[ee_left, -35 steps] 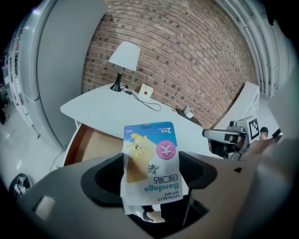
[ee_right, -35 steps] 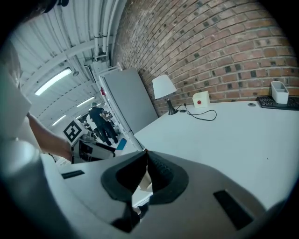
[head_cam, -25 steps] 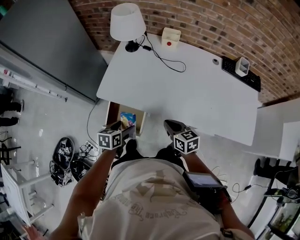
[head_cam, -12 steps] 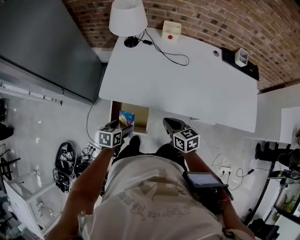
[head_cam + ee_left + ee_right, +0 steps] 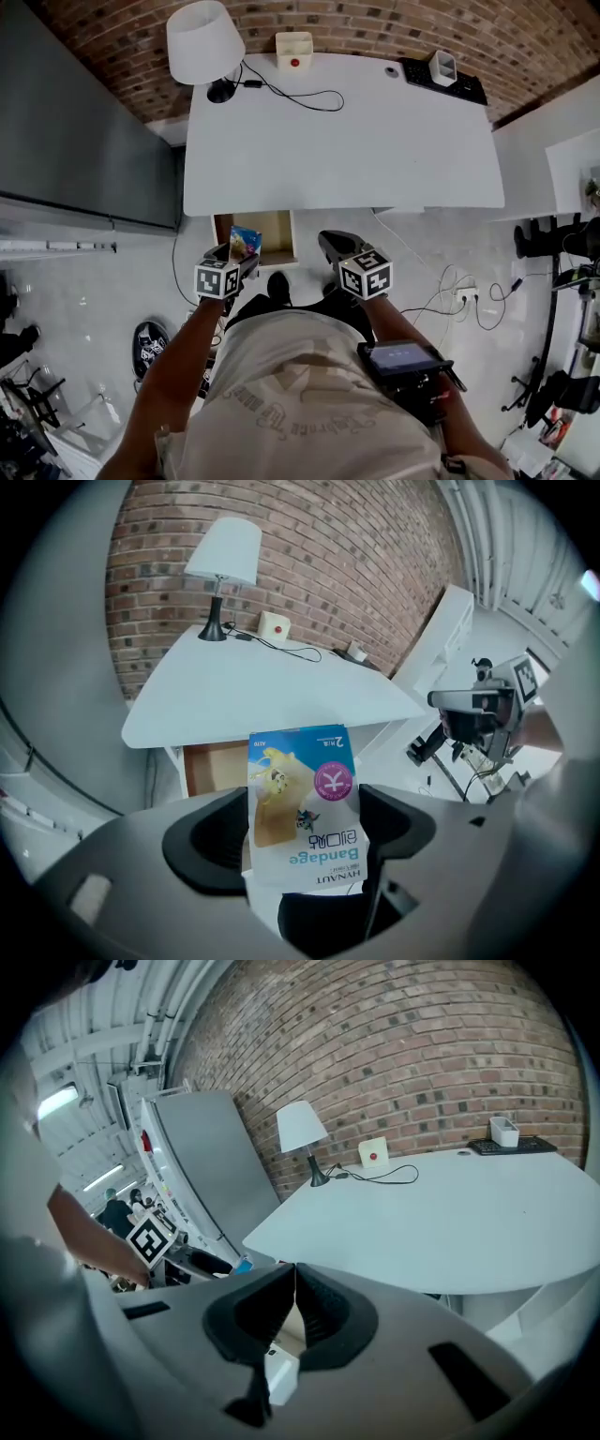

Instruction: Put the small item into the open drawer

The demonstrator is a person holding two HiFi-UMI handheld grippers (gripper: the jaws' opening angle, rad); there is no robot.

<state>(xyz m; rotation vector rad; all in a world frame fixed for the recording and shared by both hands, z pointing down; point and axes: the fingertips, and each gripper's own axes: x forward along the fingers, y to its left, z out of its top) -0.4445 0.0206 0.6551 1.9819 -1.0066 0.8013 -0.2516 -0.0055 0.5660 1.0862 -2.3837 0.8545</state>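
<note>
Blue-and-white bandage packet (image 5: 302,766) sits clamped between the fingers (image 5: 208,841) of the left gripper (image 5: 303,803), its print upside down and its far edge poking out past them. Just beyond the fingers, behind the packet, the wooden drawer (image 5: 212,767) stands open under the white worktop (image 5: 272,691). Farther out, a lamp (image 5: 223,555) stands by the brick wall (image 5: 319,564). The right gripper (image 5: 291,1288) has its fingers (image 5: 328,1316) pressed together on nothing, with the worktop ahead of them.
</note>
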